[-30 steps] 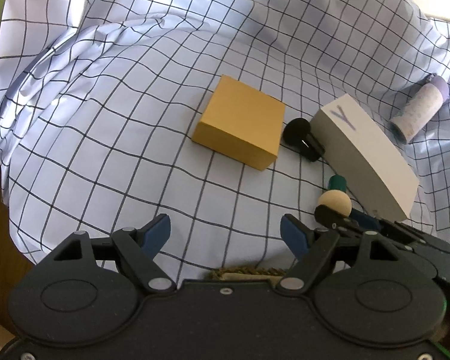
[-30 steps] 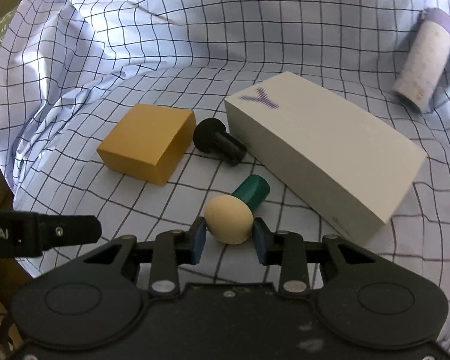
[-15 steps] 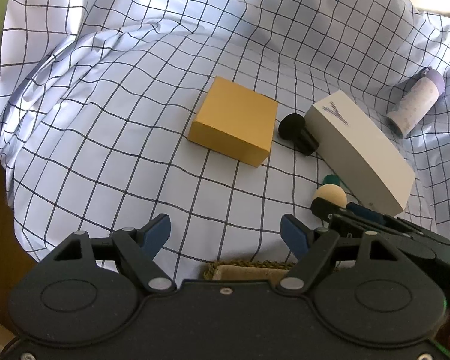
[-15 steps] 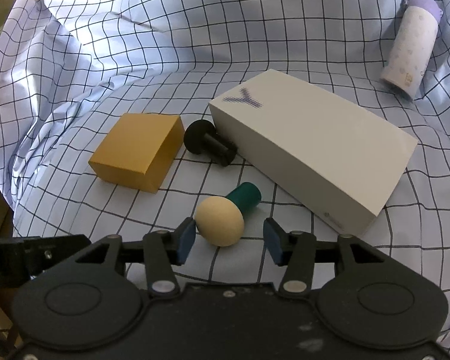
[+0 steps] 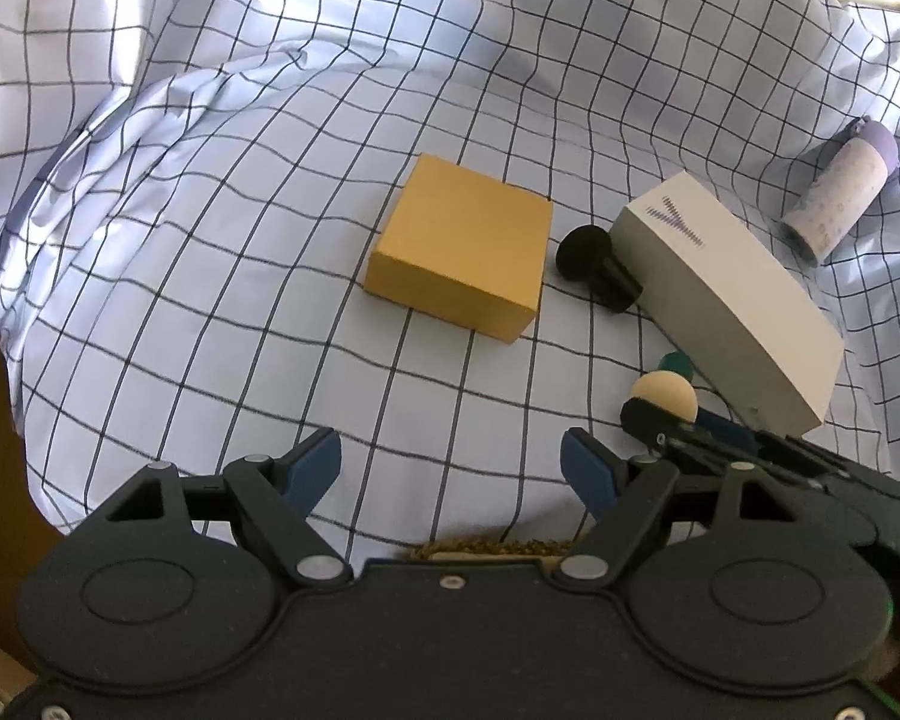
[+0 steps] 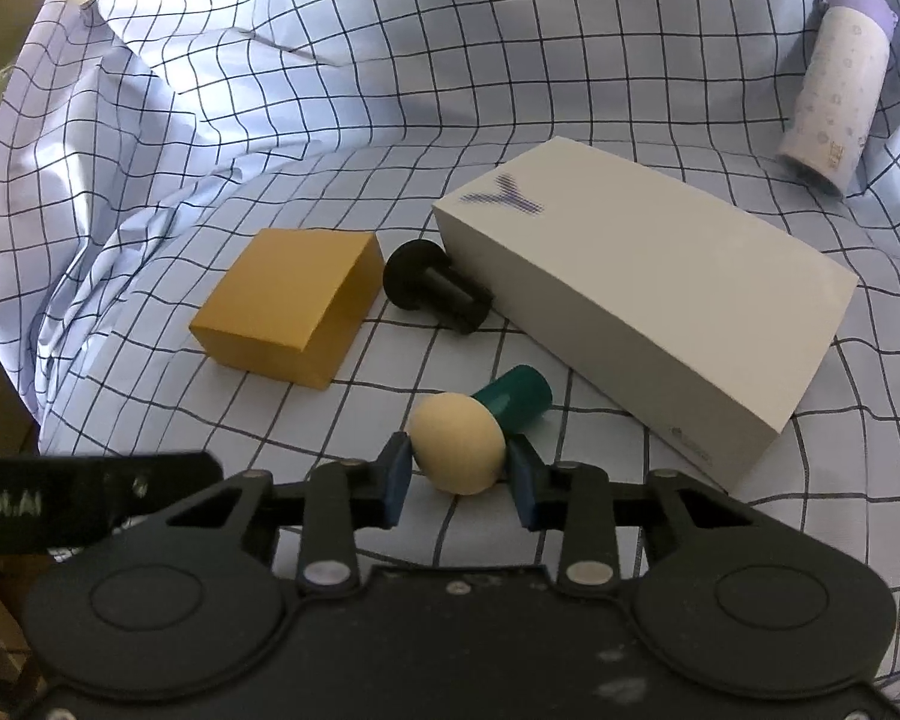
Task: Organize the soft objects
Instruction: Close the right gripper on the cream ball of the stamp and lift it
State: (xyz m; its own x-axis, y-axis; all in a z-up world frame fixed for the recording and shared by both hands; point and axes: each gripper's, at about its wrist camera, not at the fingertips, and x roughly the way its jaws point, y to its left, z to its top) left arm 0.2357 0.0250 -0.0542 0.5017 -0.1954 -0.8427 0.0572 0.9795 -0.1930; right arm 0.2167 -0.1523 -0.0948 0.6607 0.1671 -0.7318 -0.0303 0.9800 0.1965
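Change: half a second back the right claw (image 6: 459,479) stood open around the cream sponge head; now its blue pads are pressed on both flanks again. A release and re-grip, hand otherwise in place.
Meaning: reads as a grip adjustment before lifting; the sponge has not left the cloth, so this sorting step is barely begun.
Right claw: narrow, clamped on the mushroom-shaped sponge (image 6: 457,441) at the widest part of its head.
Left claw: (image 5: 450,463) half open, nothing between the pads, hovering over bare cloth near the front edge; unchanged over the last second.
Sponge position: lying on its side just in front of the white box, teal stem pointing away from the claw toward the box.
Sponge build: rounded matte cream dome, fine-pored, looks compressible; short glossy teal cylinder as handle, likely rigid.
Second sponge: black sponge (image 6: 435,288), same mushroom form, matte, lying in the gap between the 2 boxes and touching the white one.
Yellow box: (image 6: 288,306) mustard, square, low, sharp-edged, smooth card finish.
White box: (image 6: 648,294) long, rectangular, satin card, purple Y mark on the top.
Bottle: (image 6: 834,84) cylindrical, white with a small print, lilac cap, lying well apart at the far right.
Cloth: (image 5: 210,240) pale blue grid-checked cloth, thin, rumpled into soft folds at the back and left.
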